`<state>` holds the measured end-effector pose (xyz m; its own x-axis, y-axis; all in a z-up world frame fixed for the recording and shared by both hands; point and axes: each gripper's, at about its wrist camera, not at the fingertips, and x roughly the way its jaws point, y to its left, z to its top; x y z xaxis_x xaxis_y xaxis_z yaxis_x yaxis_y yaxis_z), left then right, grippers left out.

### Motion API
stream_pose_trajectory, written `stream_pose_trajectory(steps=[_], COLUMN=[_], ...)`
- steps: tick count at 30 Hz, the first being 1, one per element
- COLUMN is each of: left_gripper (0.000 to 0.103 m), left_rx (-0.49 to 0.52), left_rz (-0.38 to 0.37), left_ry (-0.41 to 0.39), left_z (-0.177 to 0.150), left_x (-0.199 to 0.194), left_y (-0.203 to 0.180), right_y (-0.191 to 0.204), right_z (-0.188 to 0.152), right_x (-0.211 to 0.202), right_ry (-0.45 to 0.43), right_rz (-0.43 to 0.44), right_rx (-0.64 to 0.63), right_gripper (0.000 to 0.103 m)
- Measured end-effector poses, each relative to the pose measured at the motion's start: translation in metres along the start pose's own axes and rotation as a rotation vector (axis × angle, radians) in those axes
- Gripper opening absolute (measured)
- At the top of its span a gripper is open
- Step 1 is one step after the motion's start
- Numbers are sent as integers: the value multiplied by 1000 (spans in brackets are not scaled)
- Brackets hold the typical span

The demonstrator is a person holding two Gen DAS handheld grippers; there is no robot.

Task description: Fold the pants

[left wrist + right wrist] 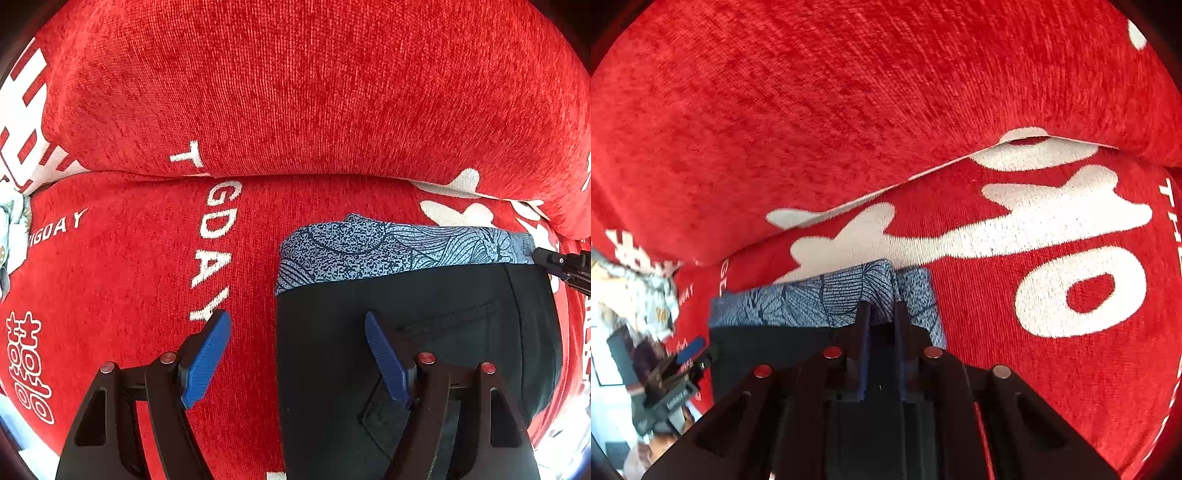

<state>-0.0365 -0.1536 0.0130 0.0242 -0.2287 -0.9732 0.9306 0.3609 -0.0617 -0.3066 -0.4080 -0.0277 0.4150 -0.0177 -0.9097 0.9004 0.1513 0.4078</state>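
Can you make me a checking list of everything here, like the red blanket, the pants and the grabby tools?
Surface: red cover with white lettering, over cushions.
Job's things: black pants lying on a blue patterned cloth.
Clutter: blurry items at the left edge of the right wrist view, unclear what.
Grippers: left tool open, above the pants' left edge; right tool shut on the blue patterned cloth.
Cables: nothing seen.
Surroundings: mostly hidden.

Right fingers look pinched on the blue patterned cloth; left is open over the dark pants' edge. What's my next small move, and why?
Probably lower and close the left gripper on the near edge of the pants. Its fingers stand open, one over the red cover, one over the pants, gripping nothing, while the right gripper is already shut on the patterned cloth.
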Motion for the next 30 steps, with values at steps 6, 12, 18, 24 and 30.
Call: stream_pose_trajectory(steps=[6, 12, 18, 24, 30], left_gripper=[77, 78, 92, 103, 103], left_rx=[2, 10, 4, 10, -7], left_rz=[-4, 16, 34, 36, -91], left_ry=[11, 7, 16, 24, 78], left_z=[1, 0, -1, -5, -11], left_x=[-1, -5, -5, -7, -9], left_y=[2, 0, 3, 5, 13], right_y=[15, 29, 28, 24, 25], right_z=[-16, -60, -92, -98, -98], right_x=[-26, -53, -48, -48, -47], right_ry=[-25, -44, -4, 9, 13], right_rz=[-64, -79, -66, -69, -65], right_rx=[-57, -106, -80, -91, -127], right_gripper=[31, 45, 53, 69, 81])
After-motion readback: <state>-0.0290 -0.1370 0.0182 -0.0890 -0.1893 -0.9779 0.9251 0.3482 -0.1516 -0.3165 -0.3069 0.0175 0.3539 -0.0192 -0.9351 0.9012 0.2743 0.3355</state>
